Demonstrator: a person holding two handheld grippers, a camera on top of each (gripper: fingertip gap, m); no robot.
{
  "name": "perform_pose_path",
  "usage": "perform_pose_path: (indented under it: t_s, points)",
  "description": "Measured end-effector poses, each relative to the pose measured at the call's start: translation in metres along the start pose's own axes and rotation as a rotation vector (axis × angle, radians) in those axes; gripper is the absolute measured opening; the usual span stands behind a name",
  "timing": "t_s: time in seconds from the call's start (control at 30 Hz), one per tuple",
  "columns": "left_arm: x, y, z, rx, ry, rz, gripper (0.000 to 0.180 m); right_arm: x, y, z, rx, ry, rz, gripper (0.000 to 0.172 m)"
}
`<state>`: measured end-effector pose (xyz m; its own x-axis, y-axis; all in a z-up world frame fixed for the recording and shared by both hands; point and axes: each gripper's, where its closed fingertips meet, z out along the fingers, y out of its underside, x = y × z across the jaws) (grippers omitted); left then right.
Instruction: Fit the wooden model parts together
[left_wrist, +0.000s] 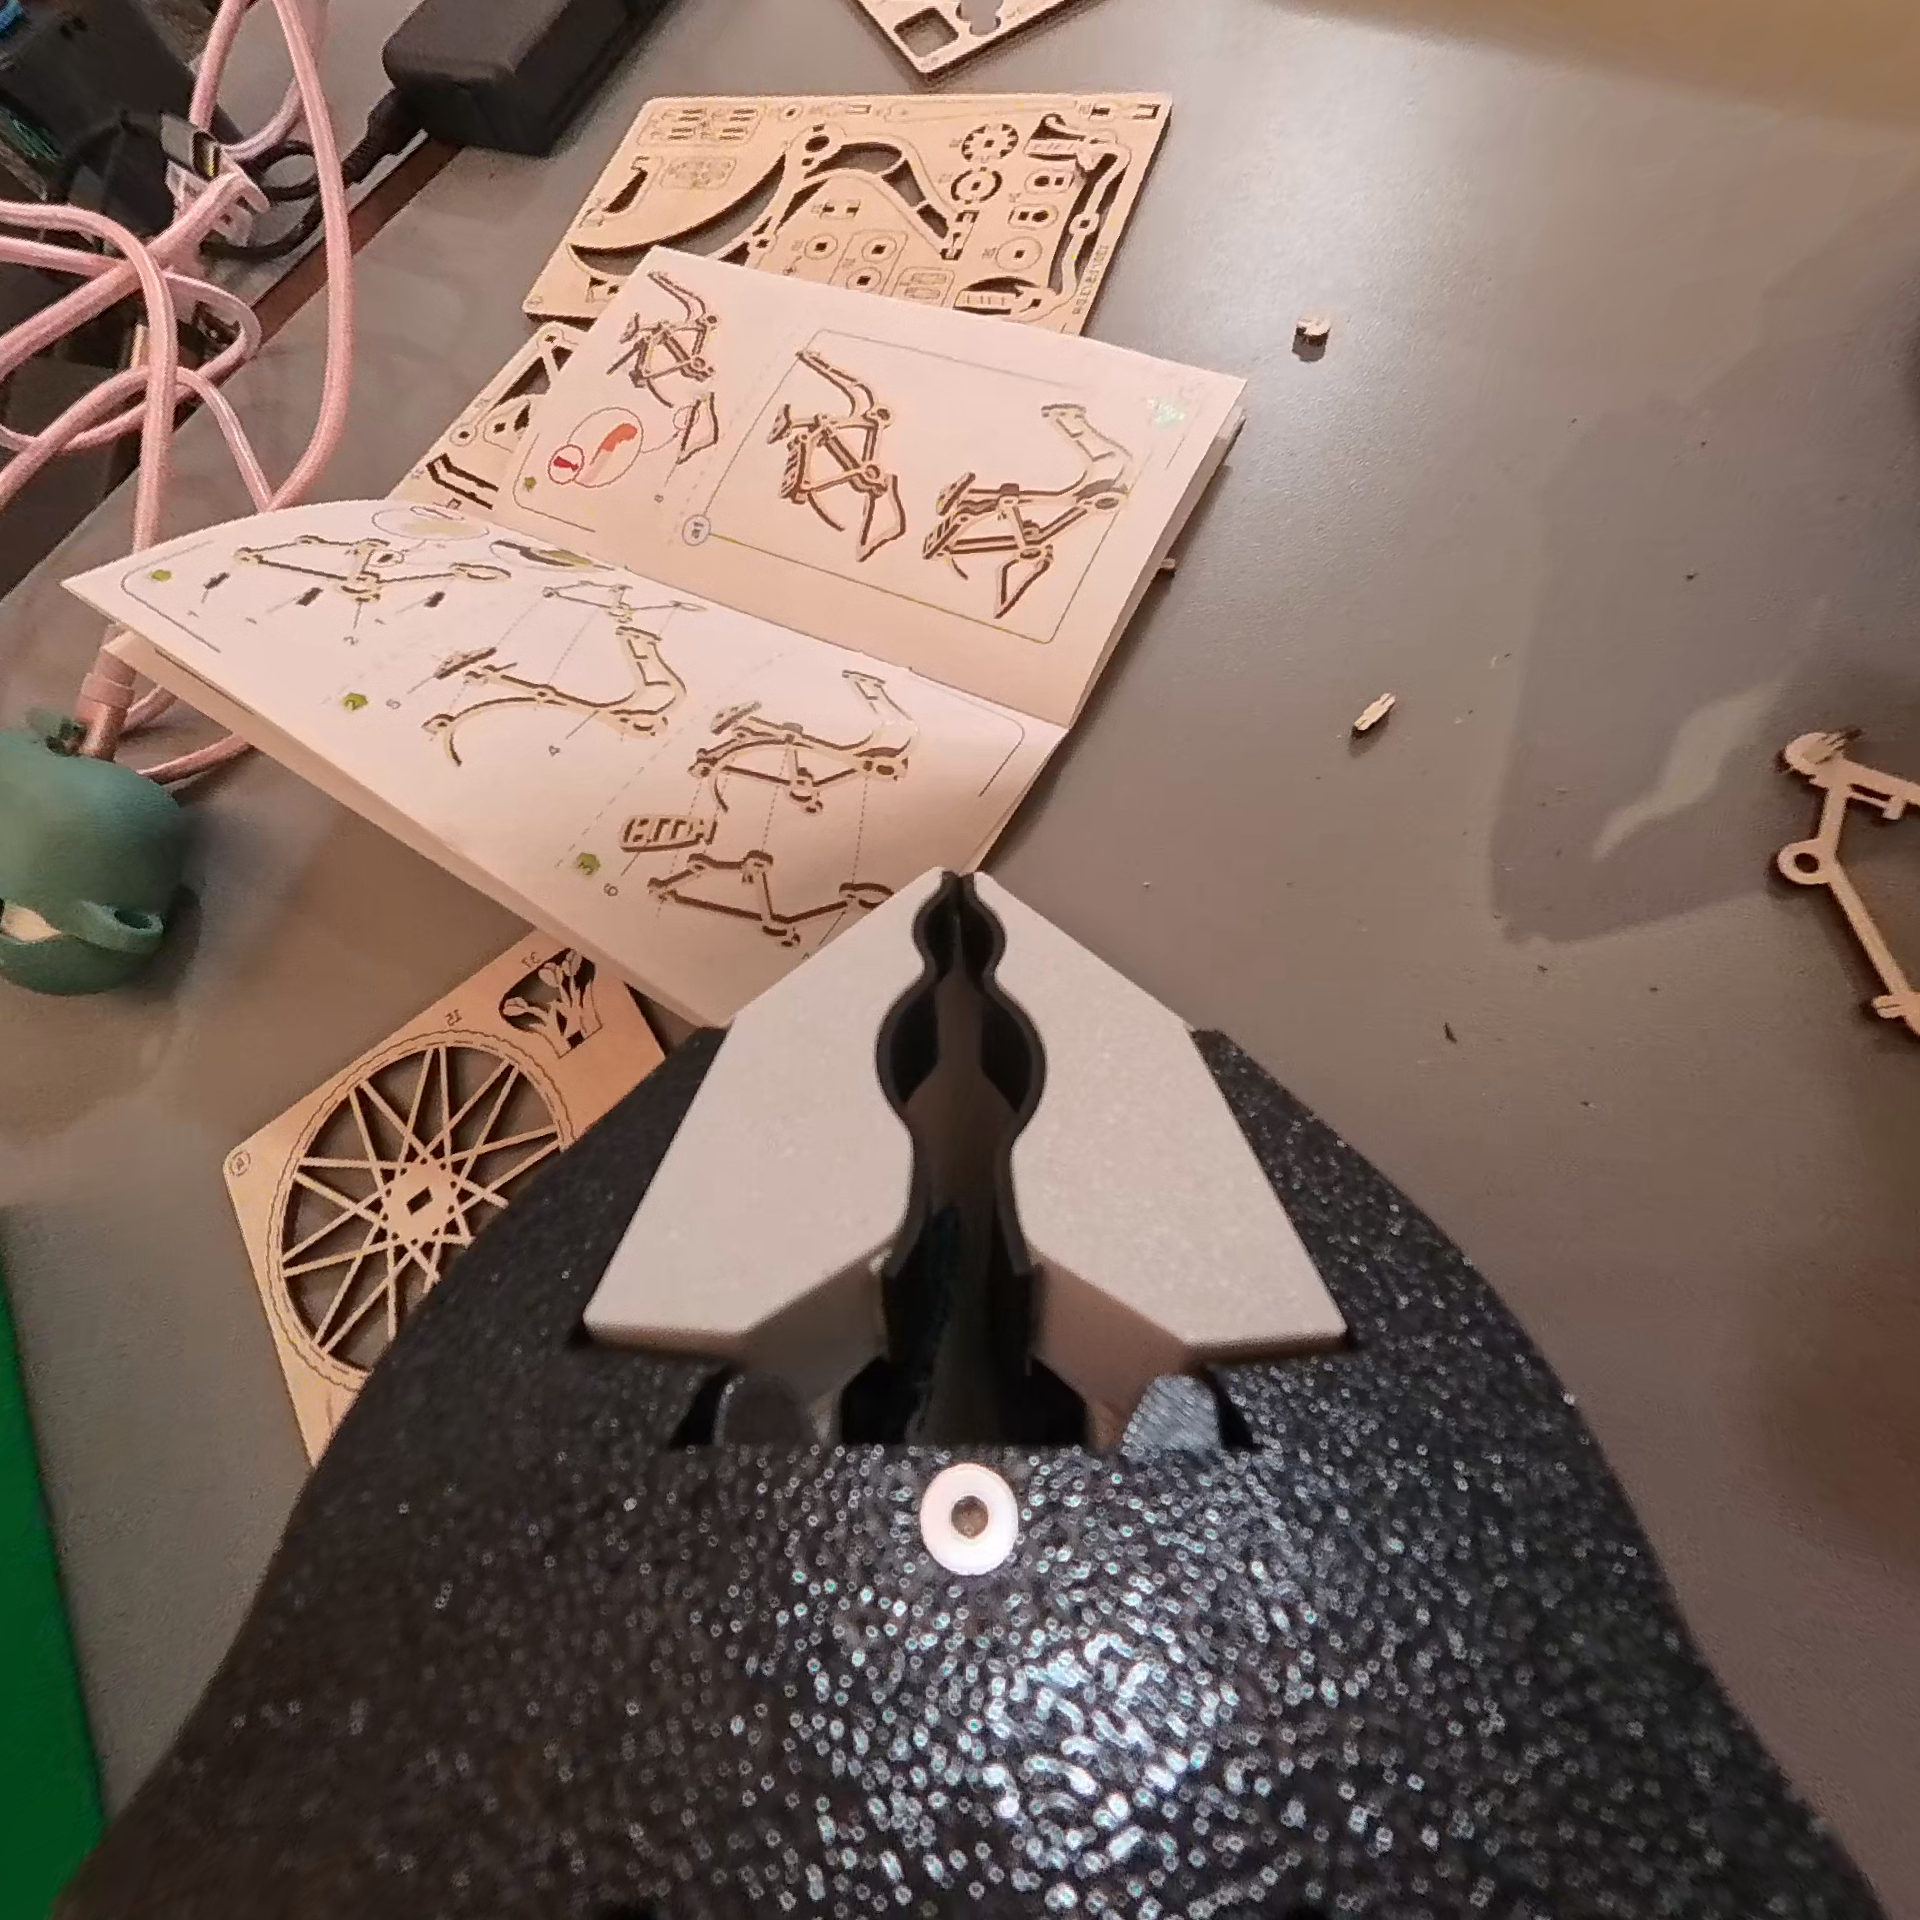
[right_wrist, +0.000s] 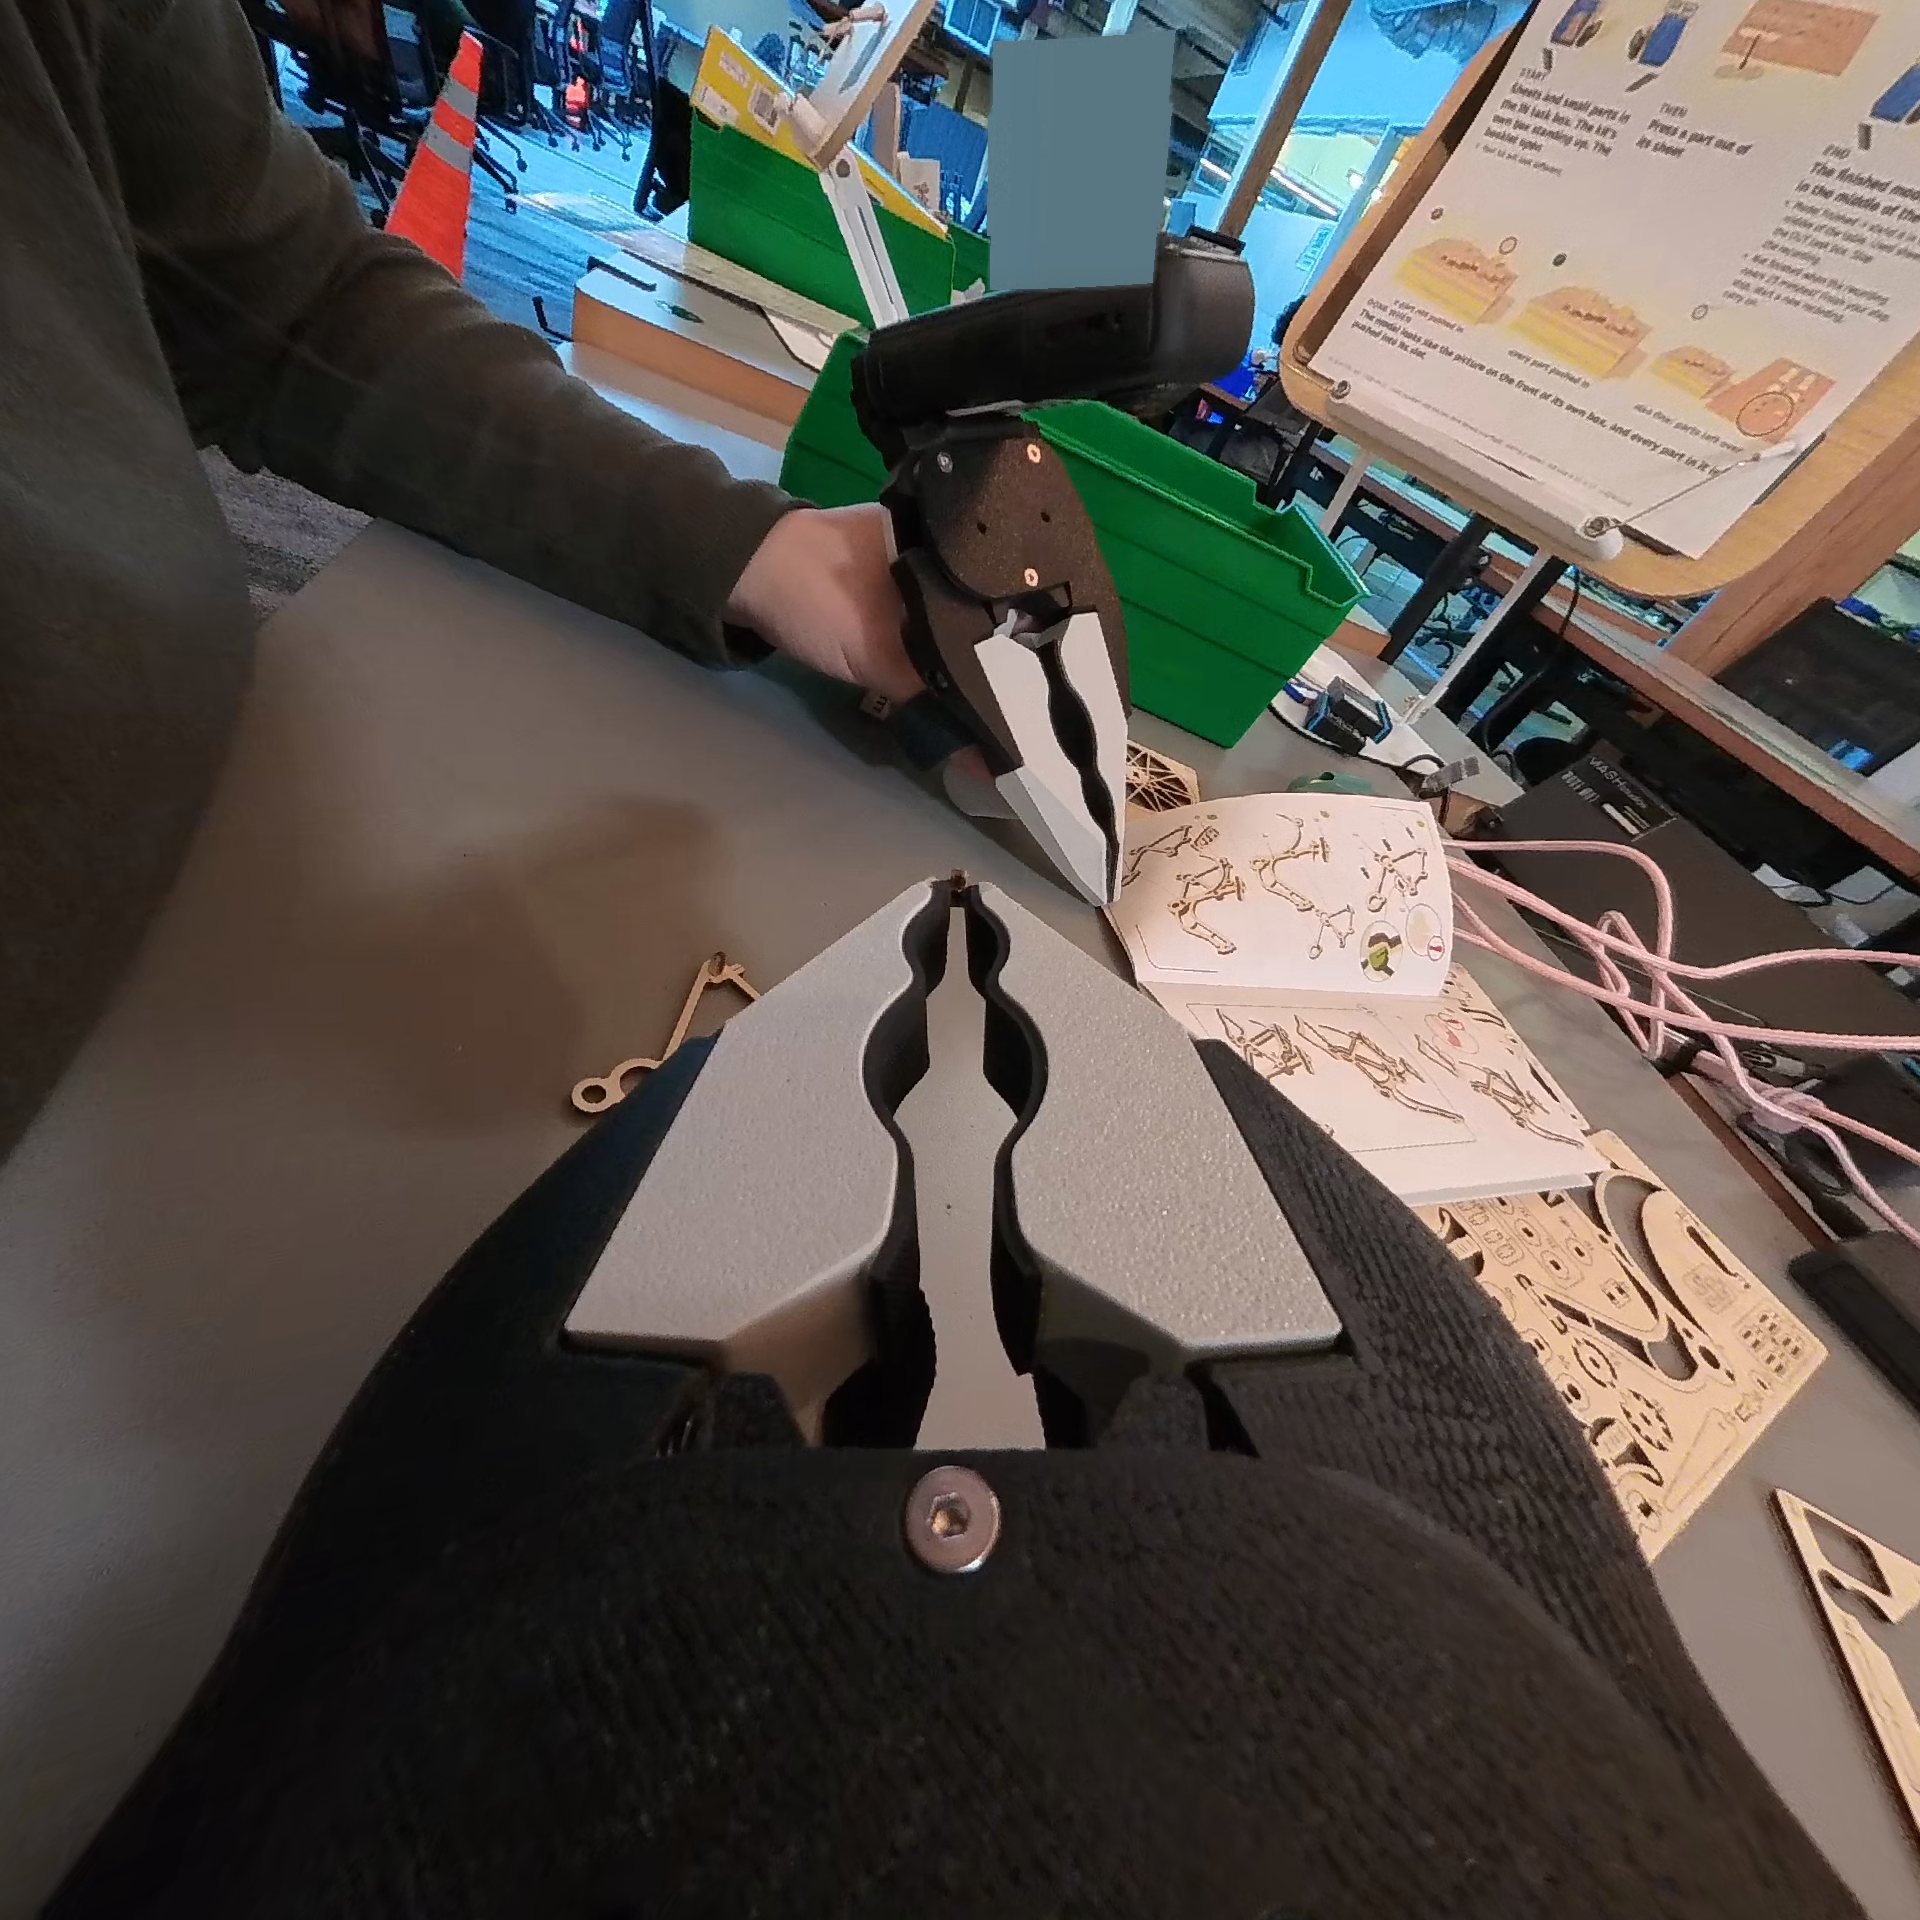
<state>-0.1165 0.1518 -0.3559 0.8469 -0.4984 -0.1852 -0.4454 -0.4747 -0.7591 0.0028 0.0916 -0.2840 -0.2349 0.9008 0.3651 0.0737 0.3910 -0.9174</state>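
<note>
My right gripper (right_wrist: 957, 896) is shut on a tiny brown wooden piece (right_wrist: 956, 881) that pokes out at its very tips, held a little above the grey table (right_wrist: 416, 779). A flat wooden frame part (right_wrist: 681, 1023) lies on the table just left of it; it also shows at the right edge of the left wrist view (left_wrist: 1860, 930). My left gripper (left_wrist: 961, 883) is shut with nothing seen between its pads. In the right wrist view a hand holds it tilted down (right_wrist: 1107, 888), tips at the near corner of the open instruction booklet (right_wrist: 1299, 904).
The booklet (left_wrist: 935, 468) lies over wooden part sheets (left_wrist: 862, 197); a wheel sheet (left_wrist: 416, 1174) lies by the left gripper. Two small loose wooden bits (left_wrist: 1374, 715) (left_wrist: 1311, 335) lie on the table. Pink cables (left_wrist: 156, 343), a teal object (left_wrist: 73, 862) and a green bin (right_wrist: 1195, 582) stand around the work area. The right gripper is farther from the teal object (left_wrist: 73, 862), some 30 cm, than the left, some 20 cm.
</note>
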Motion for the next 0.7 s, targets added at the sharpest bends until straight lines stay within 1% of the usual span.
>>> perform_pose_path:
  t_s: [0.33,0.43,0.57,0.7]
  points:
    - [0.004,-0.001,0.0,0.003,0.004,0.042,0.0,-0.002,0.0,0.001,-0.003,-0.008,0.001,0.001]
    - [0.007,-0.009,-0.001,0.046,0.0,0.08,0.0,-0.003,0.001,0.002,-0.012,-0.02,-0.004,0.001]
    - [0.013,-0.039,-0.018,0.231,-0.016,0.111,0.001,-0.001,0.0,0.002,-0.001,-0.017,0.017,0.001]
    - [0.042,-0.075,-0.046,0.5,0.051,0.249,0.006,0.008,-0.003,-0.002,0.036,0.004,0.086,0.0]
